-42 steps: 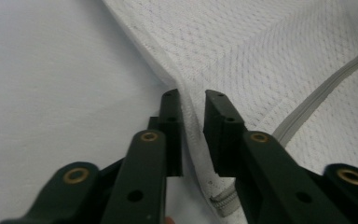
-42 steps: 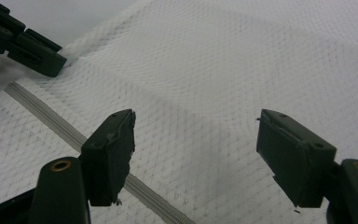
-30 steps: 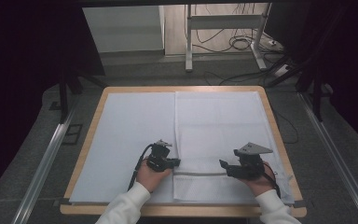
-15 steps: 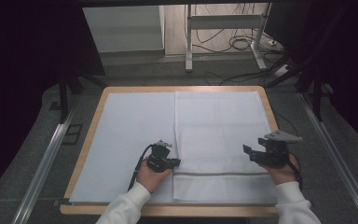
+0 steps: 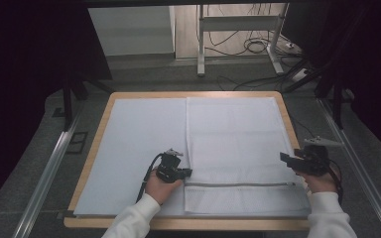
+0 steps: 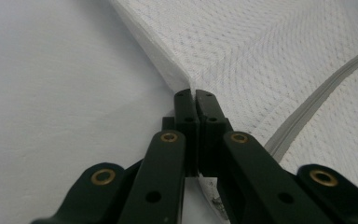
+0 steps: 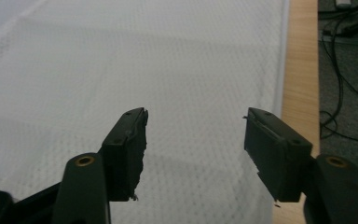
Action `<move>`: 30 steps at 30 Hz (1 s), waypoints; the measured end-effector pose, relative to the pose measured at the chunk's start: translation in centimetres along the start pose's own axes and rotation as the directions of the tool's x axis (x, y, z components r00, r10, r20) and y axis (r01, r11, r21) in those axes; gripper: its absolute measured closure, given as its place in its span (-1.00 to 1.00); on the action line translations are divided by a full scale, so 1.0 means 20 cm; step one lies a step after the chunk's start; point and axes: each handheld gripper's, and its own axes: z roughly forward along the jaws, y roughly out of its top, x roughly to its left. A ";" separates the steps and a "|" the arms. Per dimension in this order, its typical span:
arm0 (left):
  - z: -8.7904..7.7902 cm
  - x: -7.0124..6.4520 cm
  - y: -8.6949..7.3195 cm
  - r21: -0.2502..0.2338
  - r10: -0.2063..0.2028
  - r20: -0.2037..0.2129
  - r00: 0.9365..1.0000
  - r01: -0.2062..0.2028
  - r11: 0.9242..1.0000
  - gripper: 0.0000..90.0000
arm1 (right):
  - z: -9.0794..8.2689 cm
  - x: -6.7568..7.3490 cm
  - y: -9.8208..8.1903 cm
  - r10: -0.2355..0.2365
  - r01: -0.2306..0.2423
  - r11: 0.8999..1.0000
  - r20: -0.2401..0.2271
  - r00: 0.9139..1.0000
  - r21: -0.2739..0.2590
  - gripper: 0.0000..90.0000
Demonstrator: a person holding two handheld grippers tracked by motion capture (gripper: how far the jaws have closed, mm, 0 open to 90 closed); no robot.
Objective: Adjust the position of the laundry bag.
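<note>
High view: a white mesh cloth [image 5: 235,148] with a grey zipper [image 5: 238,185] near its front edge lies flat on the right half of the table [image 5: 96,144], over a pale sheet [image 5: 139,144]. The left hand-held gripper [image 5: 187,172] sits at the cloth's left edge, about 8 o'clock from the cloth's centre, just above the zipper's left end. The right hand-held gripper [image 5: 284,157] hangs at the cloth's right edge, about 4 o'clock, jaws pointing in toward the fabric. Judgement: the left pinch anchors one side so the cloth stays taut and does not slide while the other side is taken.

Left gripper view: the left hand-held gripper [image 6: 195,95] is clenched on the folded edge of the mesh cloth [image 6: 261,51], jaws pressed together with fabric caught at their tips. The zipper [image 6: 321,93] runs off toward 2 o'clock.

Right gripper view: the right hand-held gripper [image 7: 195,116] is released, jaws apart and having just been narrowing, nothing between them yet. Mesh cloth [image 7: 121,70] lies beneath; its right edge and the wooden table rim [image 7: 300,70] sit at 1 o'clock. Judgement: it is lined up to take that edge.
</note>
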 end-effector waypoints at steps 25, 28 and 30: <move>-0.01 0.00 0.00 -0.005 -0.004 0.009 1.000 0.004 1.000 0.98 | 0.11 -0.14 -0.09 0.024 -0.034 0.986 0.068 0.997 0.163 0.27; -0.01 0.00 0.00 -0.006 -0.003 0.011 1.000 0.003 1.000 0.98 | 0.12 -0.15 -0.09 0.032 -0.043 0.984 0.063 0.998 0.173 0.31; -0.01 0.00 0.00 -0.005 -0.002 0.011 1.000 0.003 1.000 0.98 | 0.13 -0.15 -0.10 0.035 -0.045 0.982 0.060 0.998 0.186 0.34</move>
